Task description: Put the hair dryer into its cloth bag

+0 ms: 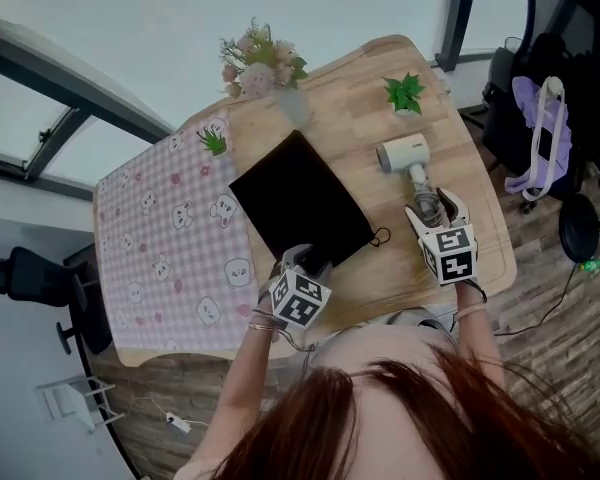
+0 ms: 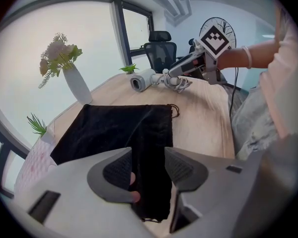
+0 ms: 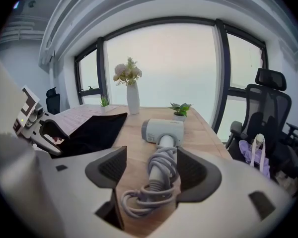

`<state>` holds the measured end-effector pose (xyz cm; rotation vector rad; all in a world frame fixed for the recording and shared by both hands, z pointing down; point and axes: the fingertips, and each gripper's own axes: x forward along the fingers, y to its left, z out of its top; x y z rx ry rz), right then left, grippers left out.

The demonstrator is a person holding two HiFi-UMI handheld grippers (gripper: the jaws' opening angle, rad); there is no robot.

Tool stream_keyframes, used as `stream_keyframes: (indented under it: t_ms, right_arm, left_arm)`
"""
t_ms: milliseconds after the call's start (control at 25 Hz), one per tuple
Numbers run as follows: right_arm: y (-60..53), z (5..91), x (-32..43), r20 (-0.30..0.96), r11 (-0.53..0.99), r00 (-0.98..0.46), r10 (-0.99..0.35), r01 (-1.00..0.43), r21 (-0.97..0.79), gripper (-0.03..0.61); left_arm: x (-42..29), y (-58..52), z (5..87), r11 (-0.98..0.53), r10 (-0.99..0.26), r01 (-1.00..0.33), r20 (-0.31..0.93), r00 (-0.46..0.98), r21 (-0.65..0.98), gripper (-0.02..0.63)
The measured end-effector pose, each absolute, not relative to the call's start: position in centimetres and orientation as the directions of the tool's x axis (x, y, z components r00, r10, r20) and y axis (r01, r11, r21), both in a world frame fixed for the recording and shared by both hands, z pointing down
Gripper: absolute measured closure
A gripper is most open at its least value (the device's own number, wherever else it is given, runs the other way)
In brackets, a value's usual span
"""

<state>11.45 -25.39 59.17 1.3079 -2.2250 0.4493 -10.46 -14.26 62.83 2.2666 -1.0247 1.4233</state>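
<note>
- Straddling the near edge of the black cloth bag (image 2: pixel 114 125), the left gripper (image 2: pixel 148 170) has its jaws spread. The fabric runs between the pads, unpinched. If they clamp both layers together, the mouth stays sealed and nothing goes in.
- Over on the wooden table (image 1: pixel 400 278), the hair dryer (image 3: pixel 161 130) lies flat, just beside the bag. Its handle points back between the parted jaws of the right gripper (image 3: pixel 150 170), which isn't squeezing it yet.
- Watch the cord (image 3: pixel 149 192)! It's wound loosely round the handle, right where the pads would land. A grip on those coils alone may slide, letting the dryer twist or drop.
- A loose loop could also unravel on the lift and catch on the bag's edge or drawstring (image 2: pixel 175 110).
- The bag is limp and flat, so with only one corner held it may bunch up against the dryer's broad head instead of opening.
- The vase of flowers (image 1: pixel 265 68) stands beyond the bag, and a wide swing could knock it.
</note>
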Motion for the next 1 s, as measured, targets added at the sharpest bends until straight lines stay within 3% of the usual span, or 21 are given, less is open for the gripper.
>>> stream_keyframes:
  t_ms: [240,440,1000]
  right_arm:
    - [-26.8,61.3,11.7,0.623,0.48,-0.382,-0.683,-0.877,-0.011,0.258]
    - [-27.6,62.9,11.6,0.652,0.482,-0.378,-0.657,-0.876,-0.022,0.249]
    - [-28.2,66.5,11.5,0.71,0.453,-0.361,-0.605,-0.889,-0.066,0.269]
  left_arm:
    - [-10.4,-14.7,63.4,-0.714,-0.406,-0.69,0.873,0.272,-0.117,0.419]
    - [-10.4,-15.3,63.1,-0.708,-0.418,-0.696,0.865,0.277,-0.12,0.477]
    - [-10.2,-17.1,61.5,-0.66,-0.471,-0.743,0.831,0.296,-0.11,0.551]
